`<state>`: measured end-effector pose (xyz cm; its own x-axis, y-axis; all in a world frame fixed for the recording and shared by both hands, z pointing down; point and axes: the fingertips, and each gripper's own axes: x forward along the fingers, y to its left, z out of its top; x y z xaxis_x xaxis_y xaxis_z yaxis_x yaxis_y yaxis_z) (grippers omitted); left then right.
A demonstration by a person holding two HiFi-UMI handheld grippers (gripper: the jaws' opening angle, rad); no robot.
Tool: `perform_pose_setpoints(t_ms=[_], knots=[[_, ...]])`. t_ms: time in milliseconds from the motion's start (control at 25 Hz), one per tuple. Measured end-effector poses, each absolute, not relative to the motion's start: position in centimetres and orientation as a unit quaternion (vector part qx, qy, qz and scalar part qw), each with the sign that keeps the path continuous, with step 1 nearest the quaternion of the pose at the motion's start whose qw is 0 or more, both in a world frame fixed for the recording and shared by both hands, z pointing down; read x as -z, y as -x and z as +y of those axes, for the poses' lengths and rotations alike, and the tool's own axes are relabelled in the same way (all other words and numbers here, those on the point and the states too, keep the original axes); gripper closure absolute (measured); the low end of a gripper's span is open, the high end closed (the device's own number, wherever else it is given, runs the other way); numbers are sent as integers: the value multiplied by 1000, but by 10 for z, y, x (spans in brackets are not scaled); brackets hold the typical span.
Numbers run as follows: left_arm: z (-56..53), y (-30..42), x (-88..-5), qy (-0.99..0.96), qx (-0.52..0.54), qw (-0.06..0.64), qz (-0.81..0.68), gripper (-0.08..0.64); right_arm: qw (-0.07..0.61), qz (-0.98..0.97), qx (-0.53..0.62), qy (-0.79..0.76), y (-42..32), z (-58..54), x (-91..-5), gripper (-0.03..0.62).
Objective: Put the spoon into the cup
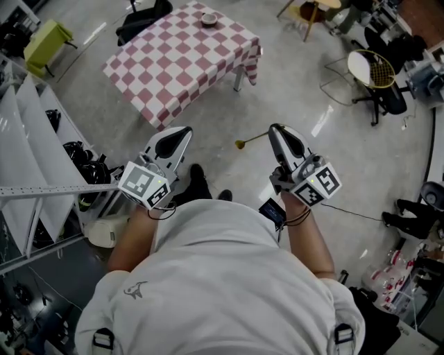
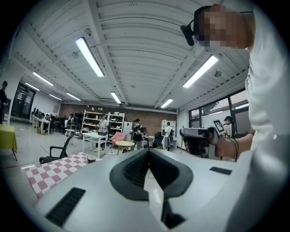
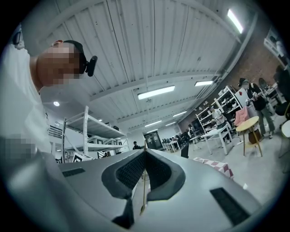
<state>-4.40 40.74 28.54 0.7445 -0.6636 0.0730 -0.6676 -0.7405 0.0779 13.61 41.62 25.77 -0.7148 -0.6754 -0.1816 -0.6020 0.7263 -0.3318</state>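
I have the spoon [image 1: 250,141] pinched in the right gripper [image 1: 275,129]. In the right gripper view its fingers [image 3: 130,170] are clenched on the thin gold handle, which runs up the seam between them. In the head view the bowl end sticks out to the left of the gripper tip, over bare floor at frame centre. The left gripper [image 1: 184,132] carries nothing; its fingers [image 2: 135,169] are pressed together with nothing between them.

The cup [image 1: 208,19] sits near the far edge of the checkered counter [image 1: 173,66] at the top of the head view, well apart from both grippers (so the step in hand, as I judge it, is the carry, not the drop).

To do it well, I want the grip kept firm, because the handle is slim and held far from the bowl, so it could swivel. I should close in on the counter first, then bring the bowl end over the cup's mouth and tip it downward. I should let go only once the bowl is inside the rim. The cup looks small and low, so a sideways knock might topple it. A straight descent is safer, and the left gripper could rest beside it as a stop.
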Motion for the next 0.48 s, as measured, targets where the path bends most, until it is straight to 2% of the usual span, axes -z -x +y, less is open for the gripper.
perform_pose_setpoints(t_ms=[480], knots=[[321, 38, -287, -941, -18, 48, -335, 546, 150, 905, 133, 375, -149, 342, -261, 560]])
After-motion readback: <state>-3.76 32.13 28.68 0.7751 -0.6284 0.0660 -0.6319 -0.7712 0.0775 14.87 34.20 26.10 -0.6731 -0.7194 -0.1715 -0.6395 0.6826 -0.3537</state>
